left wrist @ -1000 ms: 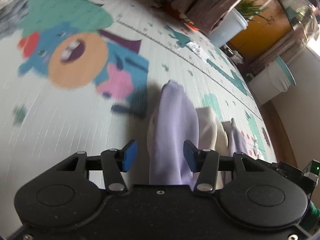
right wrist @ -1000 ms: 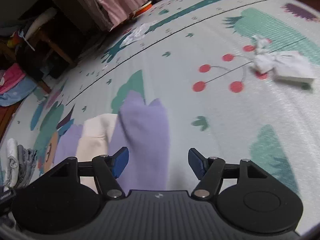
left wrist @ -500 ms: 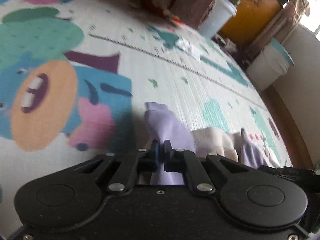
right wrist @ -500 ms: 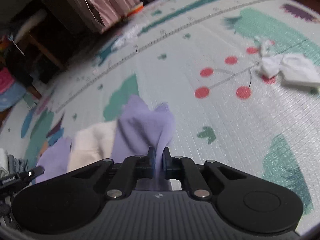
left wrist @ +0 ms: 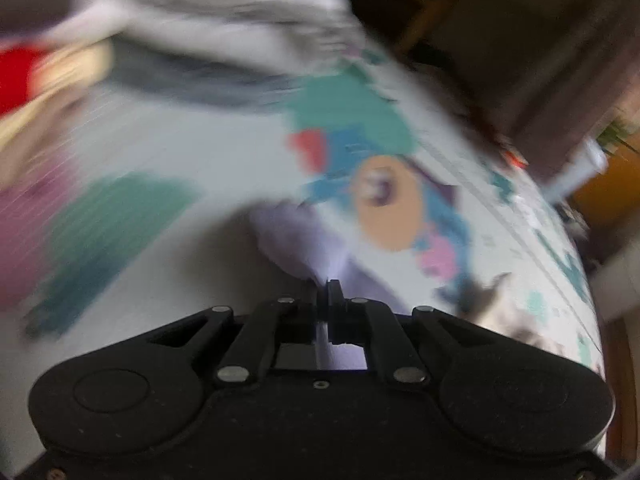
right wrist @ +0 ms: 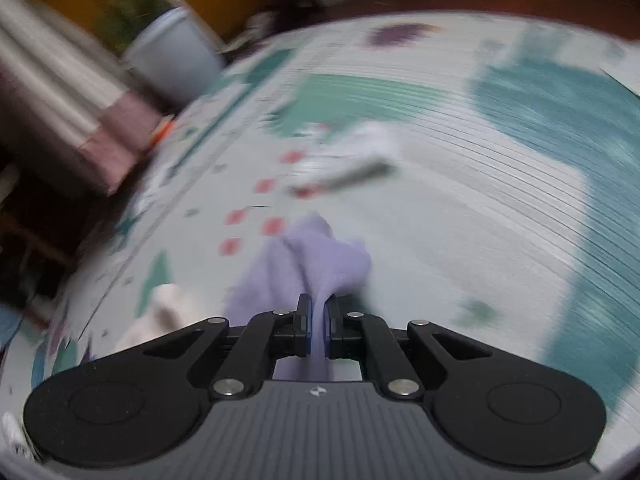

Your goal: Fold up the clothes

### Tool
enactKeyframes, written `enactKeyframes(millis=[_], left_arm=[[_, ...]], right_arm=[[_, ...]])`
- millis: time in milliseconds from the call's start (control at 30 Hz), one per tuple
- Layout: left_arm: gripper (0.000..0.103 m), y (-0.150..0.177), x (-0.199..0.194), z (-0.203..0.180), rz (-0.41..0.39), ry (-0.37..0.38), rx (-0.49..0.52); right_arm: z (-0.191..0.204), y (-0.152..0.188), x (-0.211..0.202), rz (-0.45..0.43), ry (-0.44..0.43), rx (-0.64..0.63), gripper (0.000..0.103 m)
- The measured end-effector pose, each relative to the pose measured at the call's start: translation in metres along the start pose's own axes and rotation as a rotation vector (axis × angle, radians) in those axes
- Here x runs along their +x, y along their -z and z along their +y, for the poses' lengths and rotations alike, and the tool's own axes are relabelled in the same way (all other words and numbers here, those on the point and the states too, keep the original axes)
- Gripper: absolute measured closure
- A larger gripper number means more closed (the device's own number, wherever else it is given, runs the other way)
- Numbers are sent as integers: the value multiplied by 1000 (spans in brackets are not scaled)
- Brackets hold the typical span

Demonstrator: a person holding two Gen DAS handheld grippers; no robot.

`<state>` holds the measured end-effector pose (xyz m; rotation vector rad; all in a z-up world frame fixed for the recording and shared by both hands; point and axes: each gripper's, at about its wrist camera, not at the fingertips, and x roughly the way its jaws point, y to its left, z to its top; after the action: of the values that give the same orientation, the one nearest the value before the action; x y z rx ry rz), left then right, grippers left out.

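Two grips are on the same lilac garment point(right wrist: 316, 260): our left gripper point(left wrist: 327, 292) has its fingers point(left wrist: 335, 294) pinched tight on one bunched end, and our right gripper point(right wrist: 316, 320) has its fingers point(right wrist: 304, 320) narrow around the other end, cloth running straight through the gap. The right jaws are easing apart a little, yet the pads press on the fabric.

We judge this the carrying part of a fold: both ends are lifted off the play mat point(right wrist: 460, 208), and the heavy blur in both views suits a fast sweep. The cream part of the garment point(right wrist: 160, 312) trails toward the mat's near left edge in the right view. A small white cloth point(right wrist: 356, 156) lies well apart, further up the mat, and a pile of pale and grey clothes point(left wrist: 208, 40) sits by the far edge in the left view.

Next we would need to bring both held ends over together, lay them flat on the mat with edges matched, and only then let go. The right hold looks the weaker one.
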<state>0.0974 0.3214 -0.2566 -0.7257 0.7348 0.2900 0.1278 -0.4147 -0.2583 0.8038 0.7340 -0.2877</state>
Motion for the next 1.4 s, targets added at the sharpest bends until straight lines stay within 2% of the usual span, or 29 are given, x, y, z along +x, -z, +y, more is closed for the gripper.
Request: enactKeyframes(millis=[67, 100, 167, 200, 300, 367, 433, 500, 567, 667, 700, 733, 767, 800, 833, 900, 1000, 1067, 1133, 1167, 1233, 1300, 1367, 1400], left_arm=[[80, 9, -6, 24, 5, -20, -67], [61, 12, -9, 34, -2, -20, -101], [62, 15, -15, 47, -23, -6, -149], [61, 14, -16, 49, -25, -3, -153], [61, 7, -16, 39, -40, -31, -84], [61, 2, -17, 22, -78, -57, 18], [61, 2, -19, -3, -119, -87, 213], [61, 11, -14, -29, -124, -84, 442], [61, 23, -5, -47, -109, -59, 606], [61, 45, 9, -61, -61, -72, 786], [61, 52, 16, -61, -41, -120, 835], [55, 56, 20, -57, -47, -188, 871], [54, 54, 21, -51, -67, -258, 868], [53, 46, 21, -44, -74, -303, 825], [54, 36, 19, -36, -65, -315, 768], [55, 20, 11, -25, -61, -273, 688], [55, 15, -4, -20, -89, -229, 663], [55, 14, -7, -16, -95, -224, 631], [55, 16, -4, -15, -79, -219, 601], [55, 20, -4, -16, -72, -222, 603], [55, 27, -2, -19, -58, -226, 616], [55, 31, 3, -20, -50, -228, 615], [55, 32, 6, -20, -45, -227, 611], [55, 33, 7, -21, -44, -226, 611]], right_arm=[[-26, 5, -6, -1, 40, 62, 87], [-37, 7, -8, 1, 57, 92, 78], [-50, 11, -12, -13, 92, 115, 67], [-53, 11, -13, -22, 104, 107, 67], [-48, 9, -15, -53, 152, 36, 63], [-27, 8, -18, -97, 217, -110, 62], [3, 15, -20, -120, 246, -344, 62], [31, 31, -18, -100, 199, -567, 63], [50, 51, -15, -60, 149, -725, 63], [60, 77, -6, -4, 108, -829, 63], [60, 83, -2, 15, 107, -839, 63], [59, 87, 1, 42, 108, -843, 63], [56, 92, 3, 65, 119, -851, 63], [51, 94, 2, 71, 137, -847, 62], [44, 93, 0, 60, 150, -824, 60], [34, 83, -10, 7, 173, -741, 60], [5, 51, -21, -80, 196, -502, 57], [-23, 24, -17, -90, 193, -272, 56], [-47, 7, -12, -98, 145, -69, 55], [-53, 1, -5, -87, 126, -7, 55], [-49, -3, 5, -76, 119, -8, 56], [-36, 1, 14, -39, 87, -77, 85], [-26, 2, 19, -23, 56, -113, 97], [-23, 1, 14, -46, 53, -105, 98]])
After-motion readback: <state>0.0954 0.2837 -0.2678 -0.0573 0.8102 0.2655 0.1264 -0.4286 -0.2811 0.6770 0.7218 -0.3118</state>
